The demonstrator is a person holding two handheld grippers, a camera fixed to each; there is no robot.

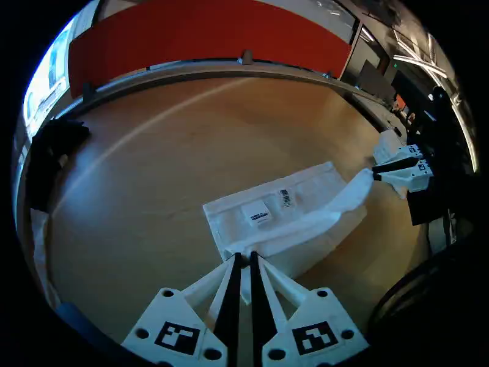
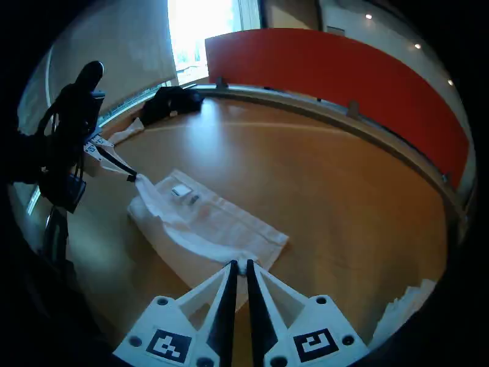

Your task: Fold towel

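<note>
A white towel [image 1: 287, 211] with labels on it lies on the wooden table [image 1: 183, 159], one long edge lifted off the surface. In the left gripper view, my left gripper [image 1: 244, 262] is shut on the near corner of that edge. Farther right, my right gripper [image 1: 374, 173] pinches the other corner, and the raised strip sags between the two. In the right gripper view, the towel [image 2: 214, 223] spreads out ahead, my right gripper [image 2: 239, 268] is shut on its corner, and my left gripper [image 2: 132, 177] holds the far corner at the left.
A red panel [image 1: 202, 33] stands behind the table's far rim. A black bundle [image 2: 168, 101] lies near the window end of the table. More white cloth [image 2: 403, 306] sits at the table's edge at the right of the right gripper view.
</note>
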